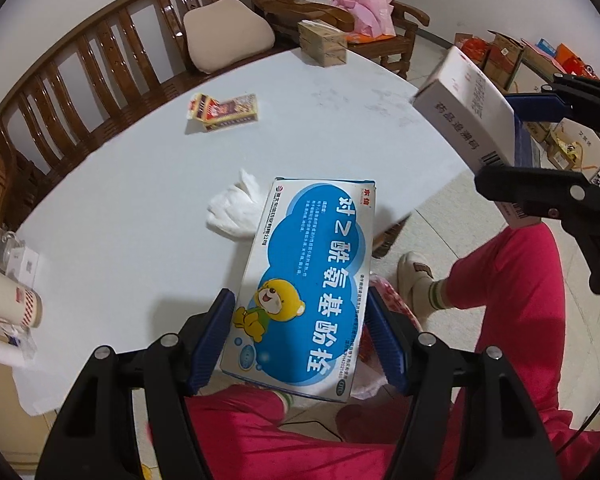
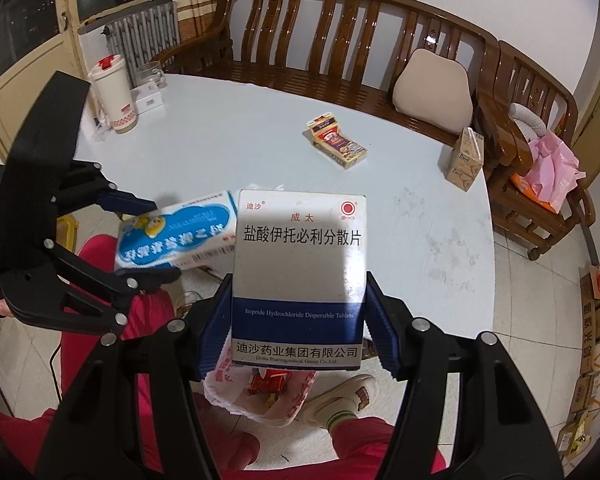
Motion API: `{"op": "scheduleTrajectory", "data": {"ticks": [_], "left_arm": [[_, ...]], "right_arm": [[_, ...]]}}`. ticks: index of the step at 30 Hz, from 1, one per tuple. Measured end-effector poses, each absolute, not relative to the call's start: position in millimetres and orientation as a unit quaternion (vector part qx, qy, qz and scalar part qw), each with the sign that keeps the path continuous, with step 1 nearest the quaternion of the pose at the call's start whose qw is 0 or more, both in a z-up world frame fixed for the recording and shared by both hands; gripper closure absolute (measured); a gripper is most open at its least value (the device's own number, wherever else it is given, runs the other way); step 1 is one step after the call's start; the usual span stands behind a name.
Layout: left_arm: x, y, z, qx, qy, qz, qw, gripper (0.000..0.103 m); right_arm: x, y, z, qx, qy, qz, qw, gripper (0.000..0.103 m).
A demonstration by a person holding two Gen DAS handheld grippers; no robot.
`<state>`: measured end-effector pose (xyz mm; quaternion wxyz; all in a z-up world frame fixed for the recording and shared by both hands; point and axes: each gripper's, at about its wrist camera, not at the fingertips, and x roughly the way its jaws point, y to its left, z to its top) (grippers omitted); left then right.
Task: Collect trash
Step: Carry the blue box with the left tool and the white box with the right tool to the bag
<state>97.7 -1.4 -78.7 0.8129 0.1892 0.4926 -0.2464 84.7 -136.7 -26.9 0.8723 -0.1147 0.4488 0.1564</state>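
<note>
My left gripper (image 1: pixel 300 336) is shut on a blue-and-white medicine box with a yellow bear (image 1: pixel 304 280), held over the table's near edge; the box also shows in the right wrist view (image 2: pixel 176 236). My right gripper (image 2: pixel 296 320) is shut on a grey-and-white tablet box with a blue band (image 2: pixel 300 276), seen in the left wrist view (image 1: pixel 468 108) at the right. Below the right gripper a white plastic trash bag (image 2: pixel 260 392) with red wrappers stands open on the floor. A crumpled white tissue (image 1: pixel 236 208) and a red-and-gold cigarette pack (image 1: pixel 224 110) lie on the table.
The round pale table (image 2: pixel 228 148) carries a tall cream cup (image 2: pixel 114 96), a glass jug (image 2: pixel 150 74) and a brown carton (image 2: pixel 464 160). Wooden benches with a cushion (image 2: pixel 434 84) stand behind. The person's pink-trousered legs (image 1: pixel 512 280) and slippered foot are beside the bag. Cardboard boxes (image 1: pixel 504 56) line the wall.
</note>
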Motion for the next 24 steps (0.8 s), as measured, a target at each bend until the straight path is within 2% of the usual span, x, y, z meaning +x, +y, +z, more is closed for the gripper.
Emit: {"op": "scheduleTrajectory", "data": {"ticks": [13,24], "left_arm": [[52.5,-11.3,-109.7,0.182,0.496,-0.263,0.807,0.039],[48.1,-7.5,-141.1,0.162,0.517,-0.275,0.794,0.039]], "right_arm": [[37.3,-133.1,-65.9,-0.126,0.483,0.157,0.853,0.042],[29.2,-126.3,-104.8,-0.119,0.511,0.157,0.836,0.042]]}}
